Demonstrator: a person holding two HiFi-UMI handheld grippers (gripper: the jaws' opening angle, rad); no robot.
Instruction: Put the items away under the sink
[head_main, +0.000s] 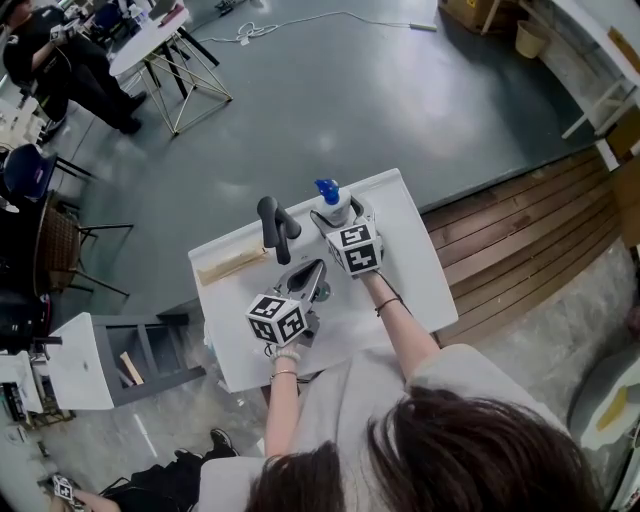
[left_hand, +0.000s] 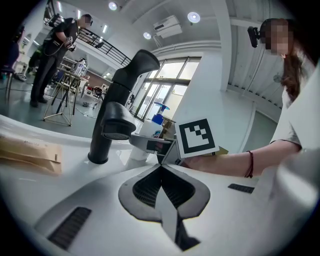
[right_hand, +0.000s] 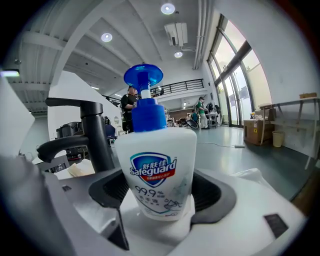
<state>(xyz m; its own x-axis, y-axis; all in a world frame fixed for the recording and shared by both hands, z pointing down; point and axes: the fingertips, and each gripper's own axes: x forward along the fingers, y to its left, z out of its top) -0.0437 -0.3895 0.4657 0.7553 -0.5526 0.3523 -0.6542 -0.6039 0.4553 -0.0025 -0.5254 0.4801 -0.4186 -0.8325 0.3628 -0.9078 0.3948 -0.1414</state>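
Pinching the soap bottle (right_hand: 157, 165) upright, pump on top, in the right hand-held gripper (head_main: 338, 218), just to the right of the faucet (head_main: 277, 226) on the counter (head_main: 415, 255). Holding the left hand-held gripper (left_hand: 161, 167) pressed together and empty, on the faucet's near side. Probably needing a straight lift clear of the faucet before going under the sink.

The head view looks steeply down from overhead onto the white sink counter (head_main: 420, 260). The left gripper view sits low over it, facing the black faucet (left_hand: 117, 110) nearby. The right gripper view crowds the soap bottle (right_hand: 157, 175); all three share faucet and bottle.
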